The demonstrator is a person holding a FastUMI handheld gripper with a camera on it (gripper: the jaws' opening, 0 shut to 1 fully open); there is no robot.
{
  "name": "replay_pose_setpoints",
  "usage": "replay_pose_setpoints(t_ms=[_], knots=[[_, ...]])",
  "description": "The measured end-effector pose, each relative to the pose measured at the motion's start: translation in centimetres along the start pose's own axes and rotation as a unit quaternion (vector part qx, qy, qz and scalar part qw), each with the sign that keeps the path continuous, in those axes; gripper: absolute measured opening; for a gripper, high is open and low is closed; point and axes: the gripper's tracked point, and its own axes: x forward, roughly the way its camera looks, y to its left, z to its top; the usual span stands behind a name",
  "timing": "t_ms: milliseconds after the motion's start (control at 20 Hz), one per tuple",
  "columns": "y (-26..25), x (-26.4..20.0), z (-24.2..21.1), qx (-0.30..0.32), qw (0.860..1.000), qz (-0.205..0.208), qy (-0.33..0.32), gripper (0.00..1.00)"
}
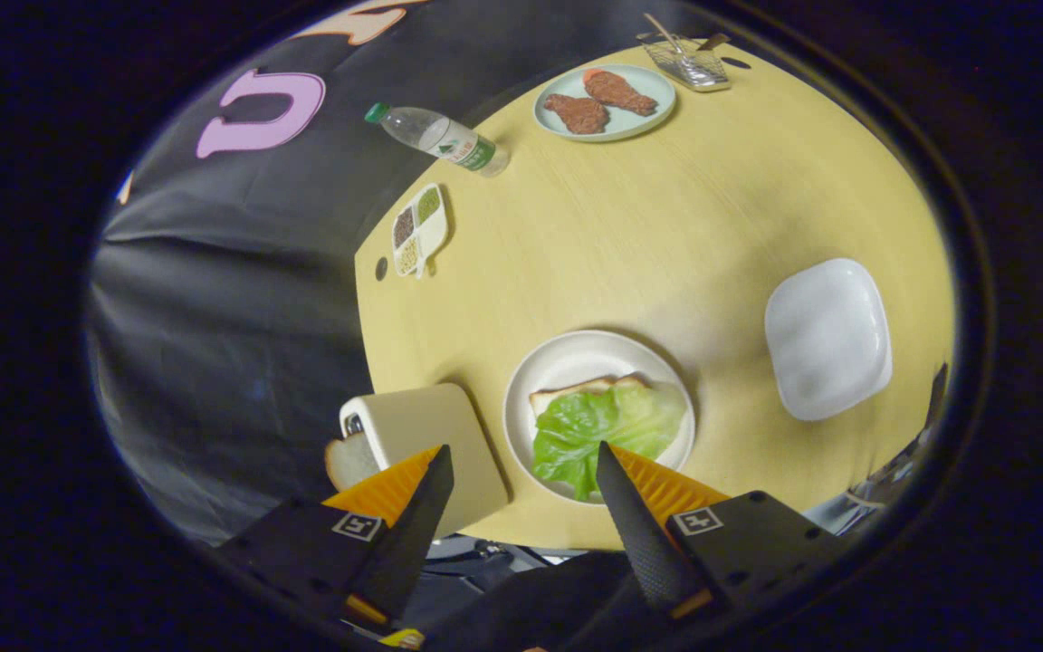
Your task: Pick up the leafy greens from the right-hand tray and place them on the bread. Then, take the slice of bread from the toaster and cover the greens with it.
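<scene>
Gripper view: gripper (521, 462) fingers spread wide, holding nothing. Leafy greens (603, 433) already on bread (576, 391) on round plate (567, 358). Toaster (431, 444) w/ slice (348, 460), probably next target; right-hand tray (827, 337) bare.

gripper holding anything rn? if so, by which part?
Nothing held. The gripper is open, fingers apart above the table edge. The greens already lie on the bread; the toaster slice is untouched.

Bright, even light; soft shadows; strong fisheye bending outward.
</scene>
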Motion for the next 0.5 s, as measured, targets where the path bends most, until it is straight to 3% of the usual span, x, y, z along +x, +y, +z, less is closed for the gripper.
replay_pose_setpoints(t_ms=[150,500], knots=[[3.9,-0.3,-0.6,-0.035,0.999,-0.01,-0.004,1.0],[15.5,1.9,-5.3,-0.13,0.99,0.017,0.045,1.0]])
